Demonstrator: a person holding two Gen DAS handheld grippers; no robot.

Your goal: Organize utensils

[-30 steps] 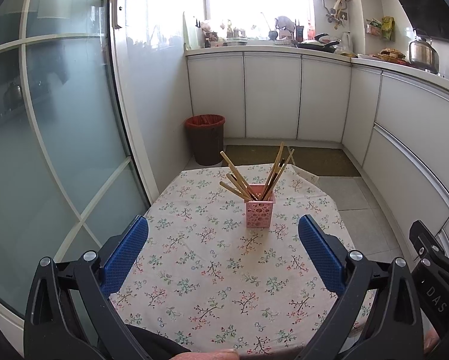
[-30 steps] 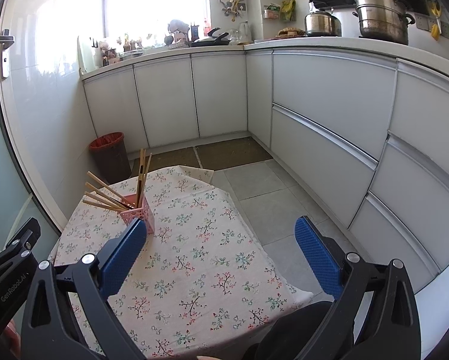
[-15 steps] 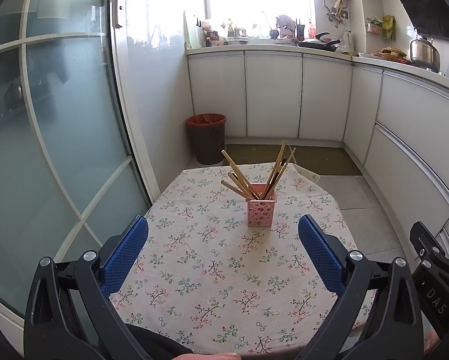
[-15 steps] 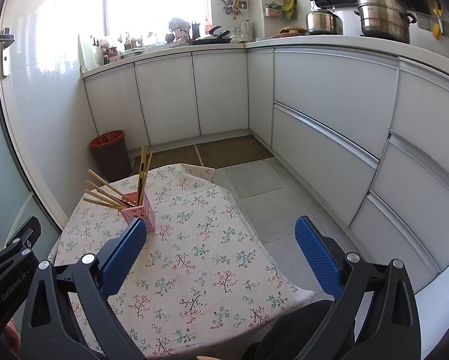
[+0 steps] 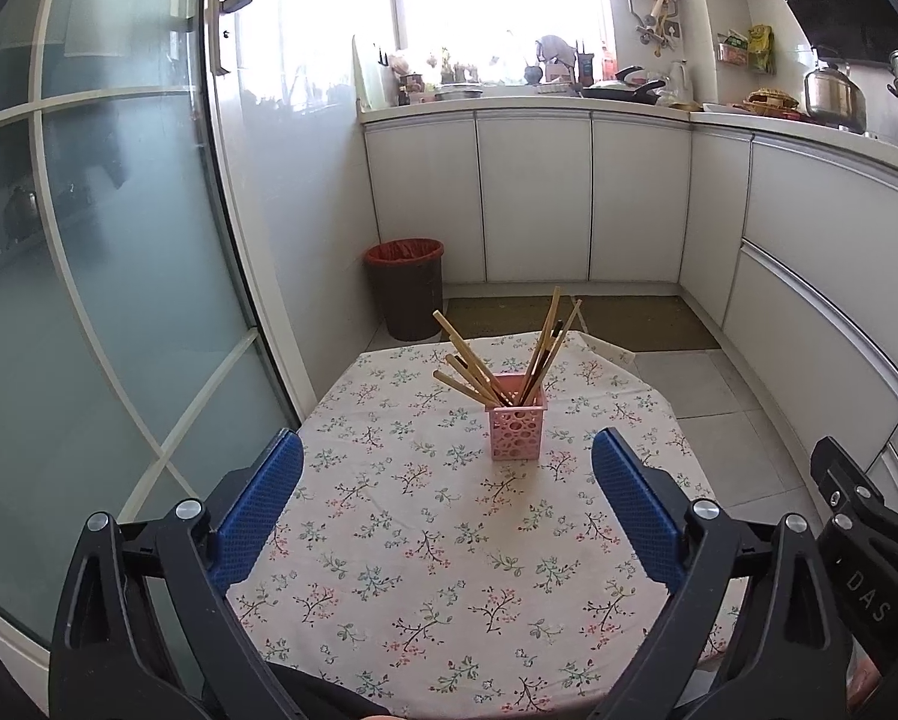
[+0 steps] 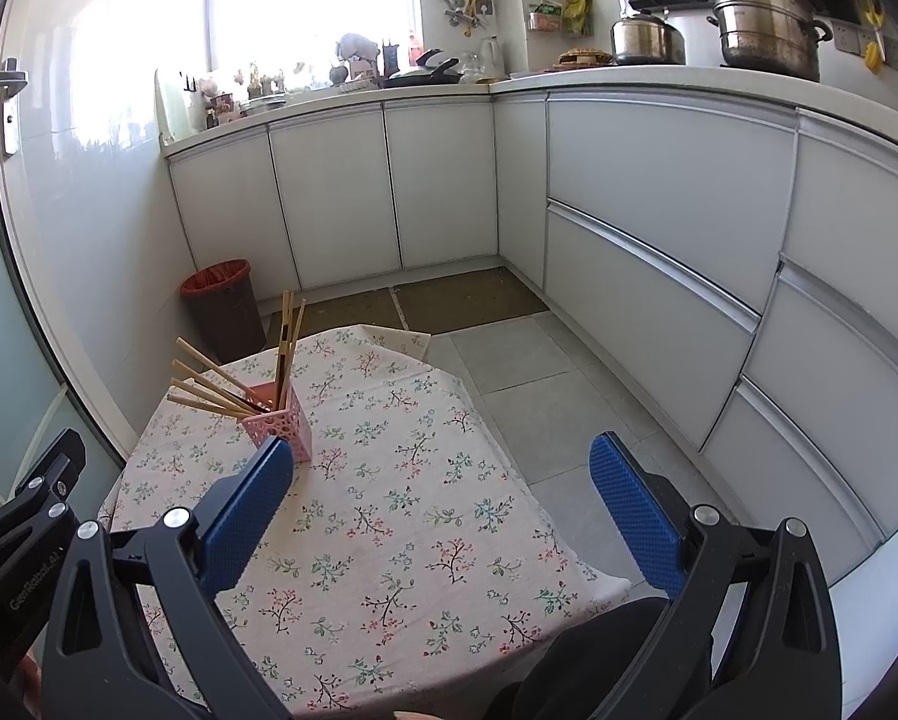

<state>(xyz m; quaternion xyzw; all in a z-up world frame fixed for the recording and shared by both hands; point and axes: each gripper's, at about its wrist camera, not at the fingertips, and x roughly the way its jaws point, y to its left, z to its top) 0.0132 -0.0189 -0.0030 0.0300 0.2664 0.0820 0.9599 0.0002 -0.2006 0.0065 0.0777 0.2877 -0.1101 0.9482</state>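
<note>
Pink holder [image 5: 516, 432] upright on table [image 5: 389, 570], chopsticks [image 5: 478, 369] fanned inside

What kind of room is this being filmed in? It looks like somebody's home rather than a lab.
Most likely a home kitchen. White cabinets run under a counter with a steel stockpot and kettle on it, and a small table with a floral tablecloth carries a pink holder of chopsticks.

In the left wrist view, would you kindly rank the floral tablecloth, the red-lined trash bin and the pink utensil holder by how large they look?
1. Floral tablecloth, largest by far.
2. Trash bin.
3. Pink utensil holder, smallest, though the chopsticks fanning out of it widen its outline. The bin stands farther away, so its real lead is likely greater.
</note>
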